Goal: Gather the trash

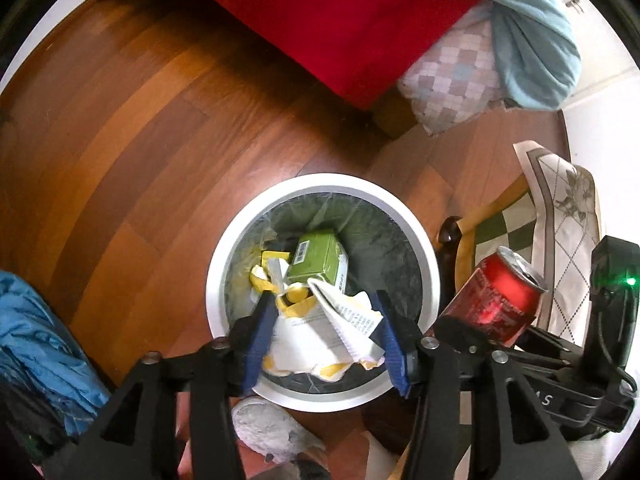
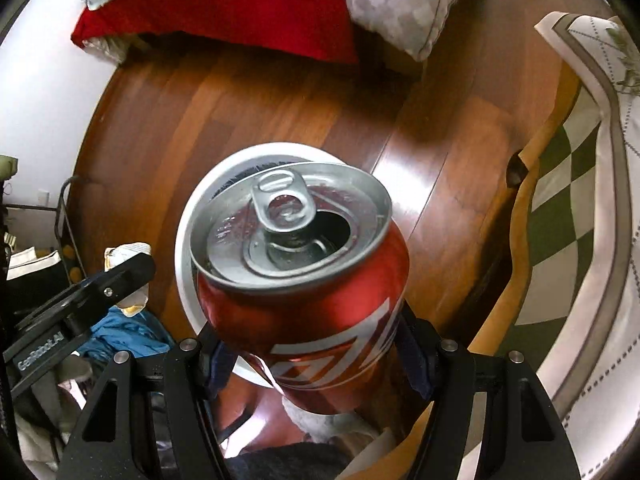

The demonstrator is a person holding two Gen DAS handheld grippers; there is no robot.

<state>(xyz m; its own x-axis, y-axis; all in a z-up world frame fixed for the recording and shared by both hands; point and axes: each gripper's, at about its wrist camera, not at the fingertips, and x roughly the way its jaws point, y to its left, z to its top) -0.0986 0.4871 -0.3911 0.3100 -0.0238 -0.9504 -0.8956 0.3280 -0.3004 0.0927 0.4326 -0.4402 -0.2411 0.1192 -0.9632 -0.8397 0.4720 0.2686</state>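
A person's two hand-held grippers are hanging over a white trash bin (image 1: pixel 416 236) standing on a wooden floor (image 1: pixel 132 152) beside a bed draped in a red blanket (image 1: pixel 340 20). The left hand-held gripper (image 1: pixel 322 304), pointing steeply down into the bin, is bracketing a crumpled white-and-yellow paper wrapper (image 1: pixel 320 336) between its blue-padded fingers (image 1: pixel 258 332); the jaws are standing partly apart, and whether the pads are pressing the paper cannot be told. Below it in the grey-lined bin are lying a green carton (image 1: pixel 320 256) and yellow scraps. The right hand-held gripper (image 2: pixel 308 344) is clamping a red drink can (image 2: pixel 304 280) by its sides, the can's opened top and pull tab facing the right wrist camera, hovering above the bin's rim (image 2: pixel 184 248). A checked cloth (image 2: pixel 568 184) is lying at right, blue fabric (image 1: pixel 36 344) at left.
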